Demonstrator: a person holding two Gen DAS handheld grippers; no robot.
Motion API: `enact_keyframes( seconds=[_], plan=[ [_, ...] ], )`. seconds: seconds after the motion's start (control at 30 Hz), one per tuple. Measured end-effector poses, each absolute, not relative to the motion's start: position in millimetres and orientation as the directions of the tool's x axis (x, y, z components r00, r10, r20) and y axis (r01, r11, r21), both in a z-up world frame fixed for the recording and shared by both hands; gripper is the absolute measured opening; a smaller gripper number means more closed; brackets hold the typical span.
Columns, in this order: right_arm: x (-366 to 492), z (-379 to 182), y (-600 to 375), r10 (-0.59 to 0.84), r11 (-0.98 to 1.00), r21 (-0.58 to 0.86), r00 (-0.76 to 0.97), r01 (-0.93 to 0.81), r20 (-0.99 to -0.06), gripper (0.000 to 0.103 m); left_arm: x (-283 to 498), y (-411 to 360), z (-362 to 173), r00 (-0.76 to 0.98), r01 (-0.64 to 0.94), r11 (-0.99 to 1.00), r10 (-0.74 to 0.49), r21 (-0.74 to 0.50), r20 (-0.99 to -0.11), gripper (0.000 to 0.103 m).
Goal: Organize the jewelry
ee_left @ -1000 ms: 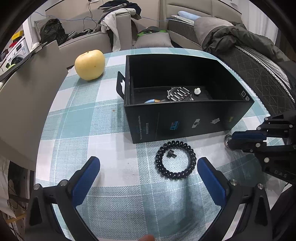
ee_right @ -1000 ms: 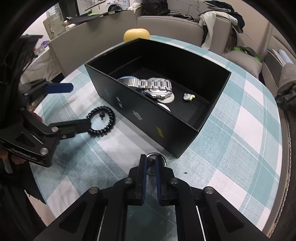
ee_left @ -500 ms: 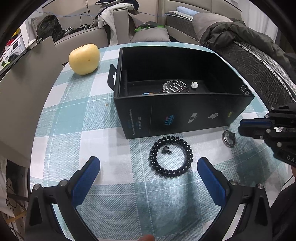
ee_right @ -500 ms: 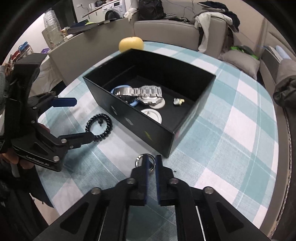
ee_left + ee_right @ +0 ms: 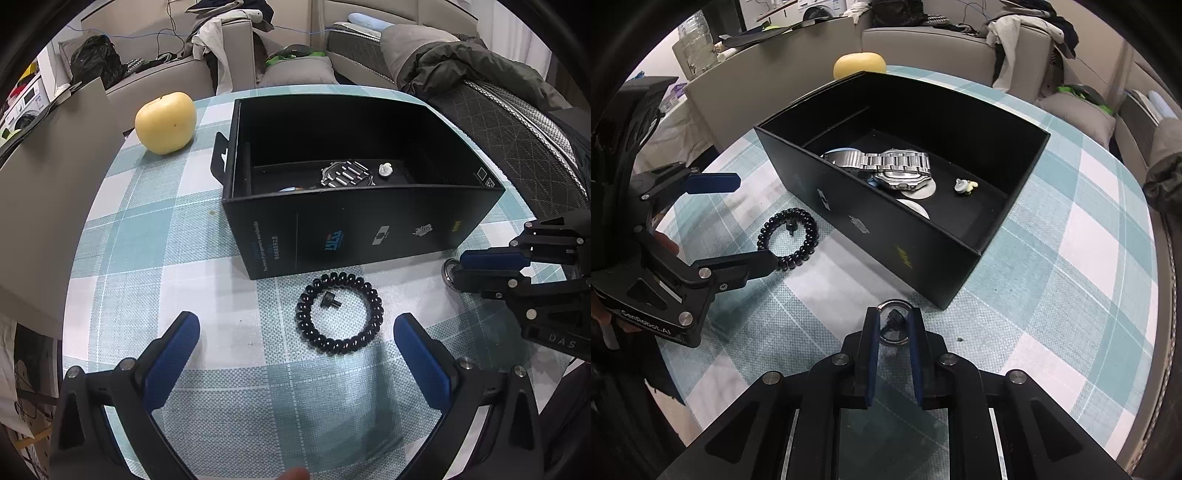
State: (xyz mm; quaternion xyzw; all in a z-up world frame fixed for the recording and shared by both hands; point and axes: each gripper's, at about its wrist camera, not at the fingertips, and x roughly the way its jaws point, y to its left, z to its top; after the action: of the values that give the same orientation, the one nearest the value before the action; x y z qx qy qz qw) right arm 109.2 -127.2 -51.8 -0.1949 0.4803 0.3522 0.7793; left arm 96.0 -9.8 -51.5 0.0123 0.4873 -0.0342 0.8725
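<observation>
A black open box [image 5: 369, 236] [image 5: 916, 254] stands on the checked tablecloth and holds a silver watch [image 5: 897, 168] [image 5: 347, 173], flat discs and a small white earring [image 5: 962, 185]. A black coil bracelet [image 5: 339, 313] [image 5: 788, 239] lies in front of the box with a small black stud [image 5: 330, 300] inside it. My left gripper [image 5: 295, 347] is open, just short of the bracelet. A silver ring [image 5: 894, 325] [image 5: 448, 269] lies on the cloth at the box's corner. My right gripper [image 5: 893, 326] straddles the ring, its jaws narrowly apart.
A yellow apple [image 5: 166, 122] [image 5: 859, 64] sits behind the box at the table's far left. The round table's edge [image 5: 1145, 229] curves close on the right. Sofas with clothes stand beyond. A grey board [image 5: 48, 177] leans at the left.
My right gripper was shut above the ring; it has come down and opened slightly around it. My left gripper has shifted a little nearer the bracelet.
</observation>
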Motion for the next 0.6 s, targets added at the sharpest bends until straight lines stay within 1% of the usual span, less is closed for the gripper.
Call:
enact_keyframes(
  seconds=[0.07,0.2,0.23,0.27,0.43,0.53,0.6],
  plan=[
    [106.9,-51.8,-124.0,0.350,0.672,0.012,0.304,-0.741,-0.886,0.014,95.5,-10.0,-51.6,0.524,0.072,0.997,-0.046,-0.009,-0.850,0.102],
    [105.8,-52.7,-121.1,0.354,0.673,0.016,0.303,-0.740,-0.885,0.012,96.0,-8.7,-51.7,0.522,0.068,0.998,-0.044,-0.011,-0.852,0.102],
    [105.8,-52.2,-122.2,0.356,0.673,0.017,0.303,-0.740,-0.884,0.009,95.7,-8.4,-51.4,0.523,0.067,0.998,-0.044,-0.010,-0.851,0.102],
    [105.5,-51.2,-123.7,0.360,0.673,0.021,0.303,-0.739,-0.883,0.009,95.5,-8.3,-51.0,0.524,0.066,0.998,-0.045,-0.012,-0.850,0.102],
    [103.0,-37.3,-129.8,0.407,0.668,0.049,0.309,-0.743,-0.860,0.009,94.9,-8.9,-51.8,0.525,0.068,0.998,-0.044,-0.010,-0.850,0.102],
    [104.7,-27.2,-136.9,0.458,0.670,0.097,0.307,-0.736,-0.834,0.009,95.1,-9.3,-53.0,0.520,0.069,0.998,-0.044,-0.010,-0.853,0.102],
    [106.1,-16.5,-143.7,0.513,0.666,0.145,0.309,-0.731,-0.801,0.009,95.8,-9.7,-53.9,0.515,0.069,0.998,-0.047,-0.014,-0.856,0.102]
  ],
)
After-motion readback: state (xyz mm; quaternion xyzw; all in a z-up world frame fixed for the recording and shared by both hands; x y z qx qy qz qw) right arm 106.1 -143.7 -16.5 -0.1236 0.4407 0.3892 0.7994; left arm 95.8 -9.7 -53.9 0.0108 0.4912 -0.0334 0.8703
